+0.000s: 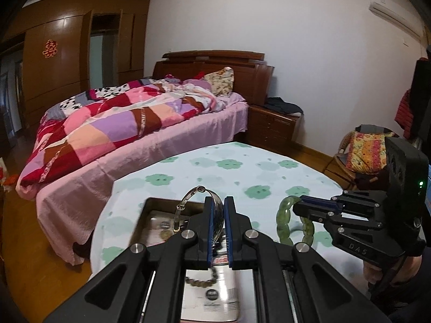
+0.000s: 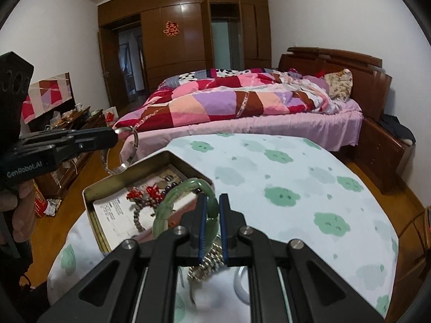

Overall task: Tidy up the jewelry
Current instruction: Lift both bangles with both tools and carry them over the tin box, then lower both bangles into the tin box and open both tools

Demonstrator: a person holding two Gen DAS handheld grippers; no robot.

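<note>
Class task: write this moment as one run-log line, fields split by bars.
left tool: shut on silver bangle | right tool: shut on green bracelet | both above metal tin | tin open on table

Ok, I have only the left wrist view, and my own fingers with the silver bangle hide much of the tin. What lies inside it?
Observer: Some red knotted charms lie in the tin, on a printed sheet.
Operator: And what is under the right gripper?
Observer: A metal watch band lies on the tablecloth, below the right gripper that grips the green bangle.
Operator: Is anything else there?
Observer: A white ring lies beside that band.
</note>
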